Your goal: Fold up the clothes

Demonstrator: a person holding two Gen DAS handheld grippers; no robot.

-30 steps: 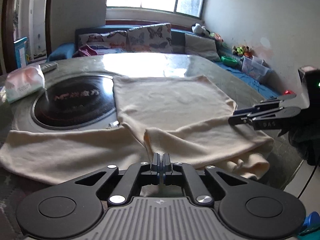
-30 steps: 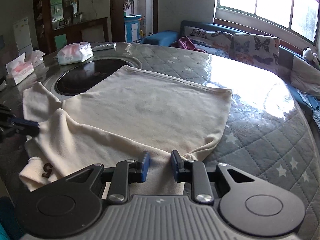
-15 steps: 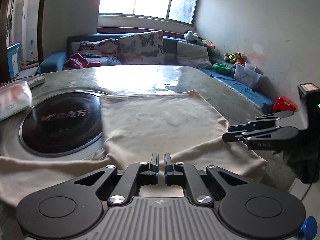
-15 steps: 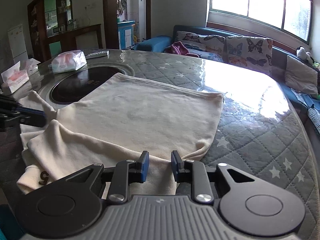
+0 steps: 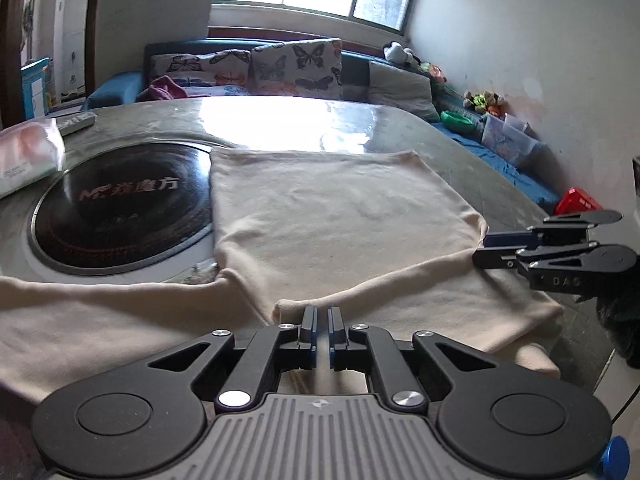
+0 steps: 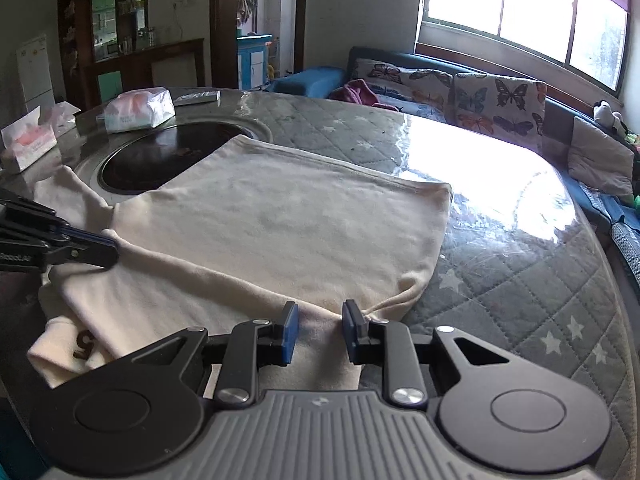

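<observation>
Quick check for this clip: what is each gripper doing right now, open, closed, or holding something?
Left gripper: nearly closed, tips at the cream cotton garment; a grip cannot be told.
Right gripper: open, jaws apart over the garment's edge.

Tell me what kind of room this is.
Likely a home living and dining room: a sofa with butterfly cushions under the window, a round dining table with a built-in cooktop, and a fridge beside a wooden cabinet.

Soft matt cream cloth shirt [image 5: 340, 216] lies on a desk [image 6: 520, 280] of quilted grey fabric under glossy clear film; black glass hob [image 5: 120, 208] shines.
</observation>
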